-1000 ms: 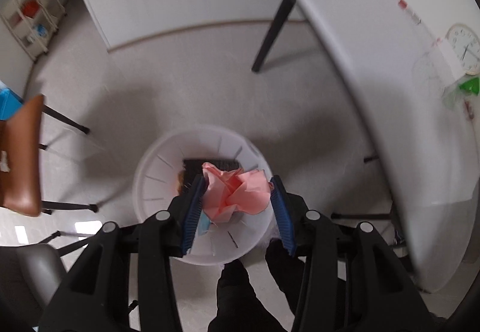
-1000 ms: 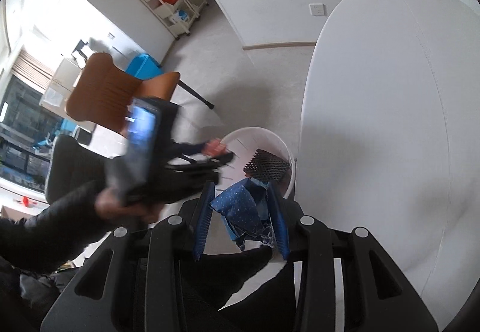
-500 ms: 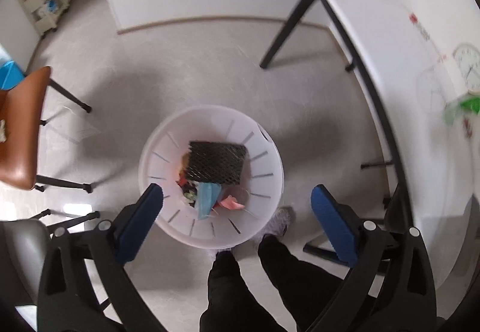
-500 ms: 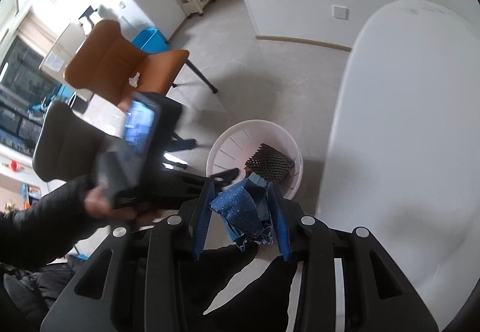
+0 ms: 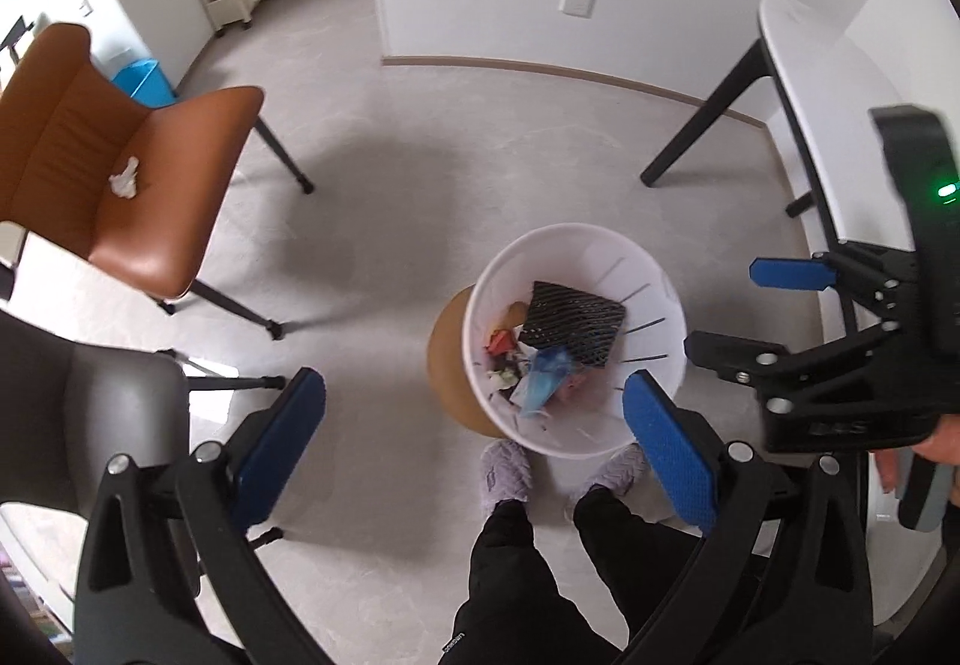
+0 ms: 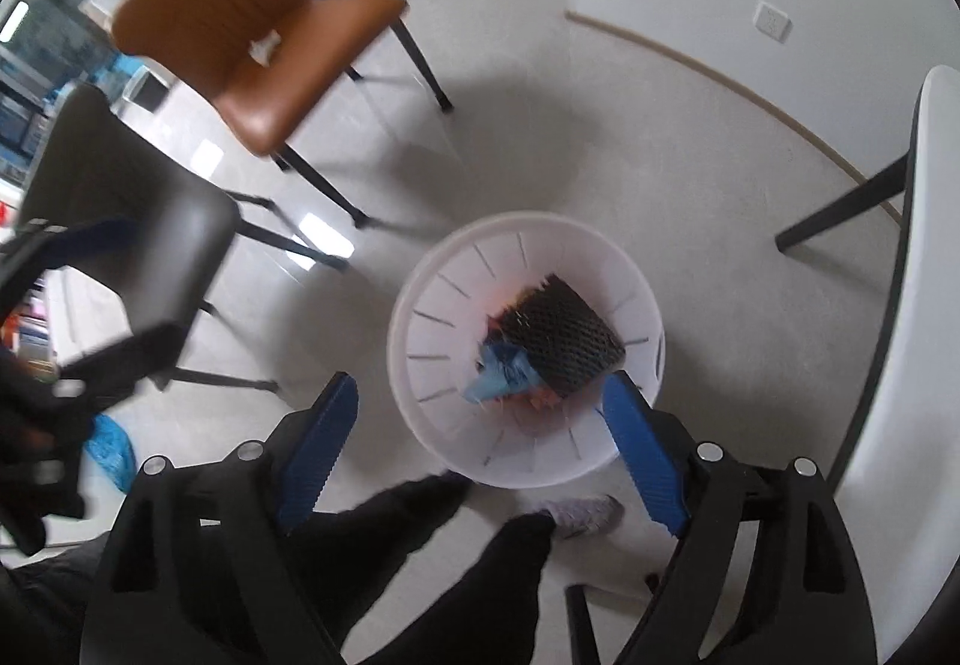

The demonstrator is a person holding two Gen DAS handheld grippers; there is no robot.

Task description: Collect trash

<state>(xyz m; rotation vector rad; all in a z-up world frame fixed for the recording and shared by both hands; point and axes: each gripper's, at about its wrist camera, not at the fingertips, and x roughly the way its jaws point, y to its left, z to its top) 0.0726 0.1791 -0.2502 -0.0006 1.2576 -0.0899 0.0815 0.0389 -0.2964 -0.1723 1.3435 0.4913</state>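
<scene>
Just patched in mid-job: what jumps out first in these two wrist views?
The white bin on the floor at the person's feet, holding a black mesh piece on top of blue and red scraps. Both the left gripper and the right gripper hang open and empty above it. To the left, a crumpled white tissue lies on the brown chair seat, uncollected.

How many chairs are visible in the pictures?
2. A brown chair, with a crumpled white tissue on its seat, stands left of the bin. A dark grey chair is in front of it, nearer the camera. More may lie out of view.
</scene>
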